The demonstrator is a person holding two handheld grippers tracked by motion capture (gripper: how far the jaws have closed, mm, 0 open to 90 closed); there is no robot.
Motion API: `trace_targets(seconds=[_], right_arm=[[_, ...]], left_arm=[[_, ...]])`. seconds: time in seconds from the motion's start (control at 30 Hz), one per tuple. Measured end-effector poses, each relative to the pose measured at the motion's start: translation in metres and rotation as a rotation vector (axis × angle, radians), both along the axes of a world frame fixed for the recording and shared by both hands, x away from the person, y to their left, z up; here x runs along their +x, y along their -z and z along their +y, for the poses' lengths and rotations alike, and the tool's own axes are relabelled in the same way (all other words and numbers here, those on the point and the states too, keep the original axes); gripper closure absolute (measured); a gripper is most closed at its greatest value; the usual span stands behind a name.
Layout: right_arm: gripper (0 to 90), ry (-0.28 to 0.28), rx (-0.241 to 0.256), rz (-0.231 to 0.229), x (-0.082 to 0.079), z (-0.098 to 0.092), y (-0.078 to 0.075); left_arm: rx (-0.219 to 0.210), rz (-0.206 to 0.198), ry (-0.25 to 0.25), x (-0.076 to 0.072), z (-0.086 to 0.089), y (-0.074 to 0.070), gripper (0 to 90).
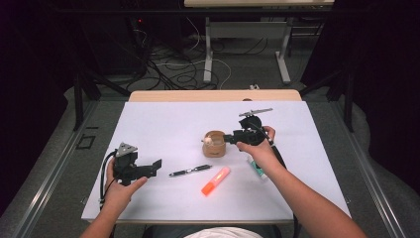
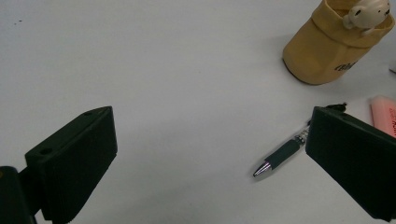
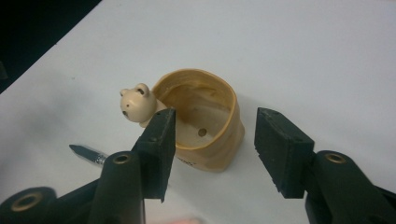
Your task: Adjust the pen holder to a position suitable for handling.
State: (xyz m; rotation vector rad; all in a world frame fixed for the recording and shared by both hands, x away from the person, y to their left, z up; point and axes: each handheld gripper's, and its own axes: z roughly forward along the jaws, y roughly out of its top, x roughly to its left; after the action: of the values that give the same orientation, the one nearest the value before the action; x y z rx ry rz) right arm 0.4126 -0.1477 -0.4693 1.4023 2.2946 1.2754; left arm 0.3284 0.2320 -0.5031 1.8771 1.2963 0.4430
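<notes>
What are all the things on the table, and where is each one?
Cup: one, tan, with a little cream bear on its rim, middle of the table.
Pen: one, black and silver, in front of the cup.
Highlighter: one, orange-pink, right of the pen.
Tube: one, white and green, under the right wrist.
Table: one, white.
Left gripper: black, open, left of the pen.
Right gripper: black, open, at the cup.

The cup [image 1: 214, 144] stands mid-table; the pen [image 1: 190, 171] lies before it; the highlighter [image 1: 215, 180] right of the pen.
</notes>
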Motion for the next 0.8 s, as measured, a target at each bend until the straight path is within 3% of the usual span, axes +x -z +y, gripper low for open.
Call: trace_targets(seconds=[0.17,0.33,0.53,0.67,0.8], right_arm=[[38.8,-0.059,-0.019,-0.104,-0.014,-0.001,-0.003],[32.9,-0.083,-0.001,-0.166,-0.025,-0.002,-0.006],[29.2,-0.100,-0.047,-0.235,-0.038,-0.009,-0.008],[26.6,-0.094,-0.012,-0.221,-0.047,-0.016,-0.010],[21.9,-0.093,-0.026,-0.268,-0.054,-0.021,-0.017]], left_arm=[[-0.003,-0.008,0.001,-0.003,-0.003,-0.002,2.2],[-0.009,-0.023,0.006,-0.006,-0.006,-0.004,2.2],[-0.002,-0.040,0.024,-0.009,-0.013,-0.009,2.3],[-0.025,-0.047,0.036,-0.009,-0.023,-0.010,2.2],[-0.034,-0.051,0.065,-0.009,-0.035,-0.015,2.2]])
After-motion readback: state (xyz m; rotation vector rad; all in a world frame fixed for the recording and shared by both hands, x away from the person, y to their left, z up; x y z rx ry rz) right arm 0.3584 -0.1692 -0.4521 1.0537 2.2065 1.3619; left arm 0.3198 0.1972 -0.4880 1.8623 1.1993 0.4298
